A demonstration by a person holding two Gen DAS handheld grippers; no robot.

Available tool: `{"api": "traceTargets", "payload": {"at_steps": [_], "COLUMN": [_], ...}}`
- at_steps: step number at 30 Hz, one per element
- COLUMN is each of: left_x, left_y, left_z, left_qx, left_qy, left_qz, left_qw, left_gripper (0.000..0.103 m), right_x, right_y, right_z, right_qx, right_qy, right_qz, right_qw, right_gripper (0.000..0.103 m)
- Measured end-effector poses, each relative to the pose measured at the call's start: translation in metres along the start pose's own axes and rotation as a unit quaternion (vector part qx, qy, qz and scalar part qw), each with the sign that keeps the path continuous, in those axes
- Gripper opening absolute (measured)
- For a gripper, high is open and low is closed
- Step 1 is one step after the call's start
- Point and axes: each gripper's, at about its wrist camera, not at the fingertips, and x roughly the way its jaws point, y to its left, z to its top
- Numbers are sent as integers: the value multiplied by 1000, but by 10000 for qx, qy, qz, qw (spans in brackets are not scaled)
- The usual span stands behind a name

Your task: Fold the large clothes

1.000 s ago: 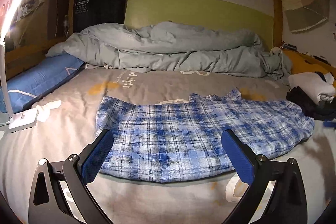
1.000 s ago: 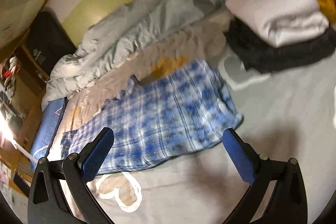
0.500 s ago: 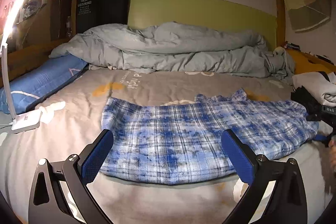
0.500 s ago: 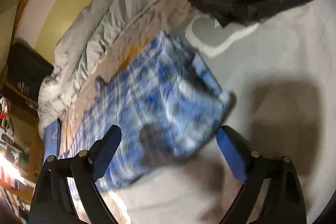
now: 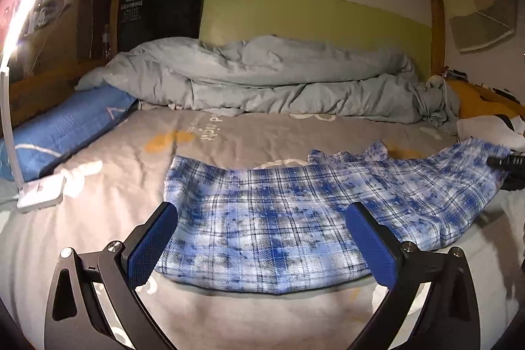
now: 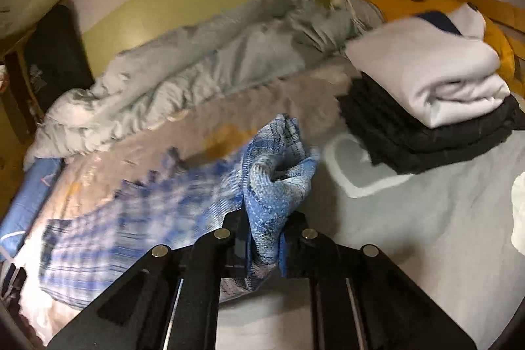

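Your right gripper (image 6: 264, 238) was closing its jaws on one end of the blue plaid garment (image 5: 295, 218), and the cloth stood bunched between the pads, rising in a crumpled knot just ahead of them. That pinched end sat lifted off the bed (image 5: 131, 186), while the rest of the garment lay spread flat across the grey sheet, running away toward the blue pillow (image 5: 65, 127) side. From your left wrist view the same gripper showed only as a dark shape at the far right edge, at the garment's raised corner.

Your left gripper (image 5: 262, 238) hung over the near edge of the garment with its jaws spread wide and nothing between them; the blue pads framed the plaid cloth without touching it.

A rumpled grey duvet (image 5: 262, 81) lay along the back of the bed against the green wall. A folded stack, a white garment (image 6: 426, 77) on top of a black one (image 6: 426, 140), sat near the pinched end. A white lamp base (image 5: 41, 194) rested on the bed beside the pillow.
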Motion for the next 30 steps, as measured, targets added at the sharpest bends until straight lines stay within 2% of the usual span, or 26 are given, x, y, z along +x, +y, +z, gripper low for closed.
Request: {"api": "traceTargets", "payload": {"at_steps": [7,10,13,17,20,24,26,30], "left_x": [-6,-12,-16,-18,-18,-19,-20,-18], "left_y": [8,13,19,25,28,33,36,36], "left_z": [7,10,10,10,12,13,14,15], "left_qx": [-174,-180,-219,-266,-277,-373,-451,-437], "left_qy": [-61,-142,-166,-174,-204,-160,-134,-132], "left_qz": [44,42,4,-13,-14,-128,-220,-161], "left_qw": [9998,9997,9996,9995,9994,9991,9986,9988], "left_gripper": [103,103,103,103,103,103,103,103], "right_x": [-16,-12,-6,13,28,38,39,34], "right_y": [61,99,135,169,180,180,180,186], "right_z": [12,8,-8,-46,-70,-82,-87,-91], "right_qx": [-576,-849,-1347,-1979,-2206,-2032,-2022,-2216], "right_qy": [-216,-173,0,379,720,1083,1202,1273], "right_qz": [316,633,943,1043,1029,1259,1303,1483], "right_qw": [9976,9942,9864,9739,9672,9649,9632,9554], "right_gripper": [11,11,11,11,11,13,15,23]}}
